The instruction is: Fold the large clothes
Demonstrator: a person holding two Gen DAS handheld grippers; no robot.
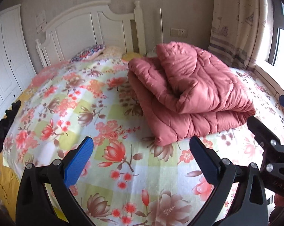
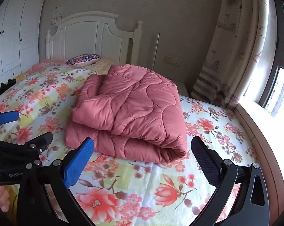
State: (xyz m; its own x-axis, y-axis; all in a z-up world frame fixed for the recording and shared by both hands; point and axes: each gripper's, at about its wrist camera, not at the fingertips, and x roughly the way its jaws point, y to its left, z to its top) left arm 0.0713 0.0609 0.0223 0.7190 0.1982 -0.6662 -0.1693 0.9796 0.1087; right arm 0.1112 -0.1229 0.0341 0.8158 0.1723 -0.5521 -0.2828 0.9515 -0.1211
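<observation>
The pink quilted padded comforter (image 2: 128,111) is seen folded in a thick bundle on the floral bedsheet (image 2: 142,188) — ahead of both empty, wide-spread grippers. The right gripper (image 2: 142,160) is judged nearer than the left gripper (image 1: 142,160) — the fold edge faces it.

My left gripper (image 1: 141,160) hangs over the floral bedsheet (image 1: 70,101) with its blue pads spread wide and nothing between them. Ahead of it and to the right, the folded pink quilt (image 1: 189,94) lies on the bed, well clear of my fingertips. My right gripper (image 1: 270,124) reaches in at the right edge, beside the quilt's near corner.
</observation>
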